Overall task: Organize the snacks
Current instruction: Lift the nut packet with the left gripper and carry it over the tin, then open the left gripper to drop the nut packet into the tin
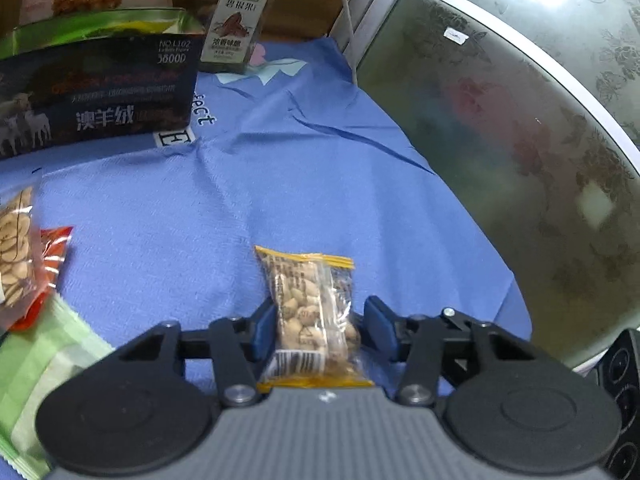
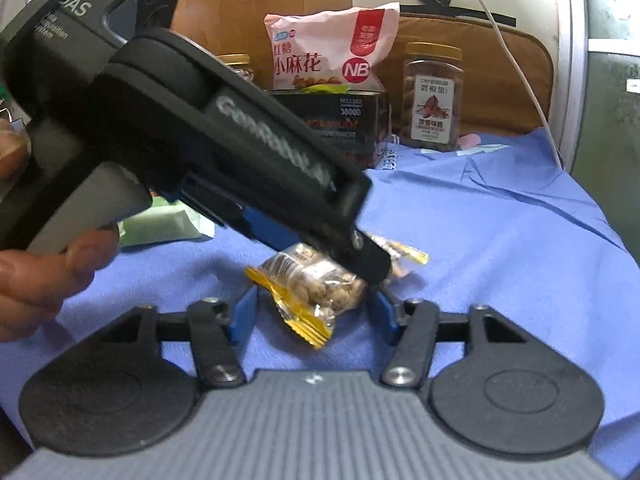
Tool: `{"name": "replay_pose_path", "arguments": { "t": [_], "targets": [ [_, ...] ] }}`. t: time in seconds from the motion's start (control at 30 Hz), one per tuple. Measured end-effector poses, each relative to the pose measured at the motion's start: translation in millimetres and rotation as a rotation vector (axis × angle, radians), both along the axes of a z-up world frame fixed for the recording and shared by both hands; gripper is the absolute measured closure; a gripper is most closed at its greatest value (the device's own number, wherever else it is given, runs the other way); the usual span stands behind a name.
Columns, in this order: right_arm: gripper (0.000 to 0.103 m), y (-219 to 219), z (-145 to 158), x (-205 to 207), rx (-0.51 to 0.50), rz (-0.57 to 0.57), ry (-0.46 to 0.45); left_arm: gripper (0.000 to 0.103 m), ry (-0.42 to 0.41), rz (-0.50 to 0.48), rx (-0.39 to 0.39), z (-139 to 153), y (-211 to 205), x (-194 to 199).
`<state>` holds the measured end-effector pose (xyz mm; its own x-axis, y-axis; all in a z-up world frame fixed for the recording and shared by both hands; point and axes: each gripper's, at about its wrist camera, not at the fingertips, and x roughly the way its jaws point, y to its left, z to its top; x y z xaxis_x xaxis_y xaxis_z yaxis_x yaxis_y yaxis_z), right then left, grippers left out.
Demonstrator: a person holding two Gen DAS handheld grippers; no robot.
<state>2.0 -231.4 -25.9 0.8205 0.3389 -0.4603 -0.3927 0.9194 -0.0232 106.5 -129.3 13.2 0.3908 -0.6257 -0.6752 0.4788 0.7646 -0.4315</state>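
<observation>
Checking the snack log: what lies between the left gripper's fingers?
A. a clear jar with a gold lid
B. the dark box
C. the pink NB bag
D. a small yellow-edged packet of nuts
D: the nut packet lies on the blue cloth between the left gripper's blue pads.

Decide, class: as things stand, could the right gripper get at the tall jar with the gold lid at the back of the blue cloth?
Probably yes. The right gripper straddles the nut packet with jaws open, and bare blue cloth runs from it up to the jar. The left gripper crosses only the left side.
</observation>
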Motion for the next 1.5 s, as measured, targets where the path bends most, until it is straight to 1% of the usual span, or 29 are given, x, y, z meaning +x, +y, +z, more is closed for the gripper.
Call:
{"name": "replay_pose_path", "arguments": {
  "t": [0.03,0.07,0.13,0.27,0.4,0.57,0.67,0.8,0.93,1.03,1.1,1.2,1.23,1.3,1.37,1.43,1.47,1.5],
  "targets": [
    [0.044,0.1,0.2,-0.3,0.003,-0.003,-0.004,0.061,-0.002,-0.004,-0.007,1.0,0.5,-0.3],
    [0.048,-0.1,1.3,-0.5,0.009,-0.007,-0.009,0.061,-0.002,-0.007,-0.016,2.4,1.5,-0.4],
    [0.049,-0.3,5.7,-0.8,0.025,-0.010,-0.029,0.061,-0.018,-0.008,-0.031,9.2,4.3,-1.2],
    [0.050,5.5,22.9,-2.4,0.034,-0.011,-0.109,0.061,-0.093,-0.006,-0.067,32.8,13.9,-3.9],
    [0.050,14.0,45.4,6.9,0.038,0.022,-0.186,0.061,-0.161,0.023,-0.102,58.6,30.1,2.3],
    [0.050,31.6,70.0,40.0,0.018,0.079,-0.261,0.061,-0.219,0.086,-0.141,85.6,56.1,28.6],
    [0.050,43.3,82.2,73.0,0.025,0.130,-0.269,0.061,-0.241,0.148,-0.150,96.9,75.0,53.9],
    [0.050,60.7,90.3,124.6,0.050,0.184,-0.244,0.061,-0.246,0.234,-0.146,98.9,98.3,94.5],
    [0.049,80.3,86.8,172.7,0.054,0.206,-0.206,0.060,-0.243,0.305,-0.113,92.4,114.1,136.4],
    [0.047,87.1,76.5,193.1,0.003,0.132,-0.223,0.057,-0.204,0.365,-0.046,74.4,119.9,168.2],
    [0.047,82.7,71.5,200.2,-0.016,0.093,-0.222,0.057,-0.173,0.390,-0.023,63.0,126.9,177.5],
    [0.046,70.1,65.2,202.1,-0.047,0.010,-0.247,0.057,-0.165,0.413,-0.062,55.7,140.8,174.8],
    [0.046,65.4,64.8,203.3,-0.050,-0.025,-0.250,0.056,-0.164,0.420,-0.074,55.0,143.8,171.8],
    [0.046,52.4,68.8,200.7,0.000,-0.060,-0.233,0.053,-0.166,0.428,-0.096,56.2,149.5,161.8],
    [0.046,42.5,73.6,192.2,0.054,-0.059,-0.227,0.053,-0.185,0.423,-0.094,59.2,152.0,147.9],
    [0.046,36.8,75.2,177.4,0.084,-0.046,-0.237,0.053,-0.212,0.413,-0.081,64.6,154.3,132.2],
    [0.044,34.2,75.4,168.8,0.103,-0.034,-0.239,0.052,-0.225,0.407,-0.073,65.7,155.6,121.0],
    [0.038,31.5,74.6,158.9,0.125,-0.022,-0.236,0.048,-0.232,0.405,-0.069,65.9,157.5,113.3]
  ]
}}
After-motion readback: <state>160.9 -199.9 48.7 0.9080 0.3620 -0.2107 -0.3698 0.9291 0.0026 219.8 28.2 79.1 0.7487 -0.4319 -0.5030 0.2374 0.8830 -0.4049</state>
